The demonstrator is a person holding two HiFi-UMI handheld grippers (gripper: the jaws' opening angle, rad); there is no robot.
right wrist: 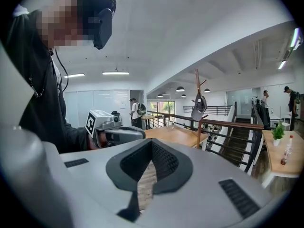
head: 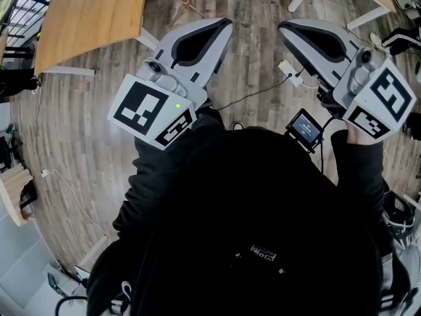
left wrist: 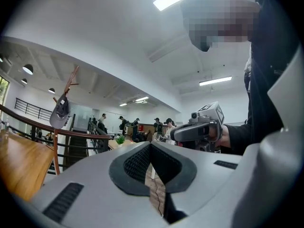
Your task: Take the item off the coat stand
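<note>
grey cap bears an unreadable white label.

The left claw and right claw are pale grey with black pads; their cubes carry black-and-white squares. The cap is grey on a reddish-brown coat stand, the floor grey-brown planks.
</note>
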